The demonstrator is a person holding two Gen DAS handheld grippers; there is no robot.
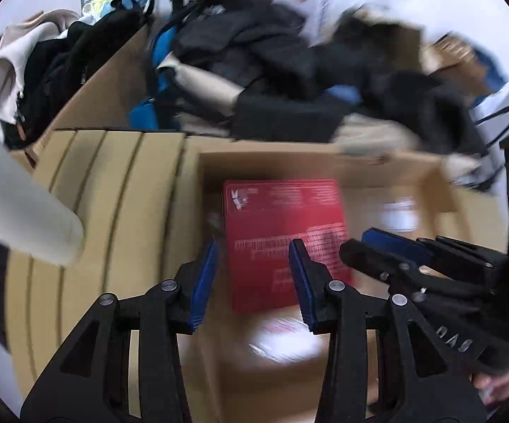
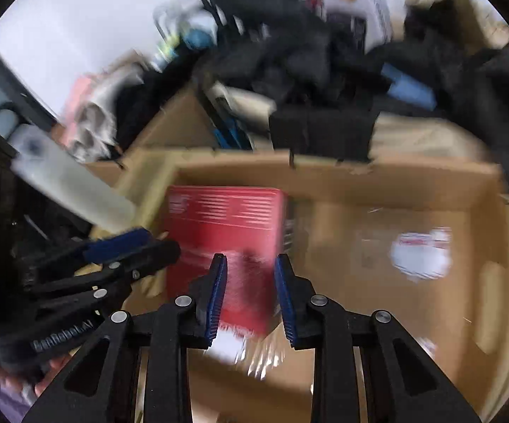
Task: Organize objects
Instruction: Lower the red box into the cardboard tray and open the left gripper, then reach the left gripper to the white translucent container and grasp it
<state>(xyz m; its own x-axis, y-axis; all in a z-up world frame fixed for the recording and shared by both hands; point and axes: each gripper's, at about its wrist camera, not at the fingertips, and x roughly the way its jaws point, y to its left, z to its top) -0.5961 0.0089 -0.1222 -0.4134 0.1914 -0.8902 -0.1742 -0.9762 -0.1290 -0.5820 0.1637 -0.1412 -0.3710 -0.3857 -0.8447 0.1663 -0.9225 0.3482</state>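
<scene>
A red box [image 1: 282, 225] stands inside an open cardboard box [image 1: 325, 165]. My left gripper [image 1: 254, 250] is open and empty, hovering just above the red box's near part. My right gripper [image 2: 251, 264] is also open and empty, above the same red box [image 2: 222, 225]. Each gripper shows in the other's view: the right one [image 1: 367, 243] at the right, the left one [image 2: 148, 243] at the left. Both views are blurred by motion.
The cardboard box [image 2: 395, 179] has a white label [image 2: 420, 253] on its wall. Ribbed cardboard flaps [image 1: 113, 190] lie at the left. A pale bottle [image 2: 74, 183] sticks out at the left. Dark clothes [image 1: 261, 53] and bags are piled behind.
</scene>
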